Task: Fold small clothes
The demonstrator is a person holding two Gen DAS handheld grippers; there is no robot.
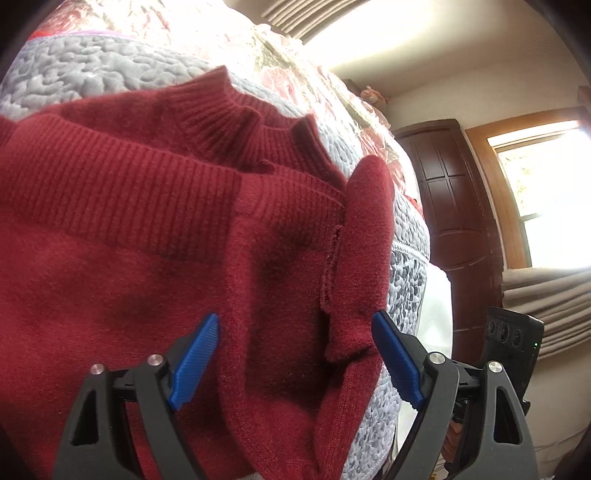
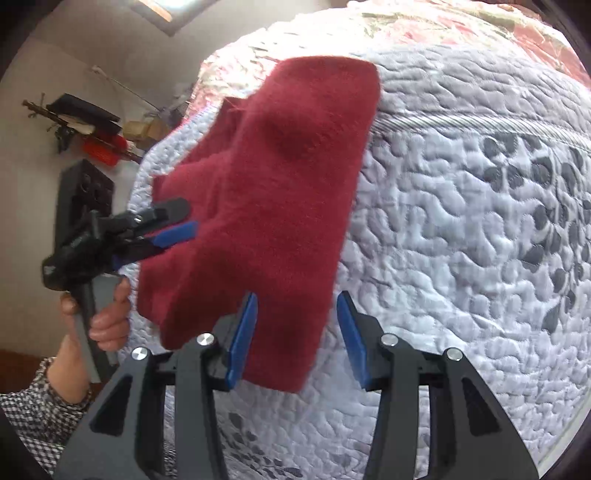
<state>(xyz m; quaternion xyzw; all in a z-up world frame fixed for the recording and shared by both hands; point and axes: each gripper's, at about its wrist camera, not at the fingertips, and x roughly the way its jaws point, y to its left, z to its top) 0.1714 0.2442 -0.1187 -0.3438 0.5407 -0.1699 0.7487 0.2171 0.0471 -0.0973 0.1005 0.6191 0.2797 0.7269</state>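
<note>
A dark red knit sweater (image 1: 155, 229) lies folded on the grey quilted bedcover (image 1: 92, 74), ribbed collar toward the far side. My left gripper (image 1: 295, 354) hovers open over its near edge, with both blue pads apart and a loose flap of the knit below the gap. In the right wrist view the same sweater (image 2: 266, 192) stretches away from me. My right gripper (image 2: 297, 332) is open, and the sweater's near end reaches in between its fingers, against the left pad (image 2: 242, 339). The left gripper (image 2: 166, 229) shows side-on at the sweater's left edge.
The bedcover (image 2: 461, 229) spreads wide to the right, with a floral quilt (image 2: 480, 26) beyond. A hand (image 2: 107, 317) with a checked sleeve holds the left gripper's handle. A dark wooden cabinet (image 1: 454, 192) and a window stand past the bed edge.
</note>
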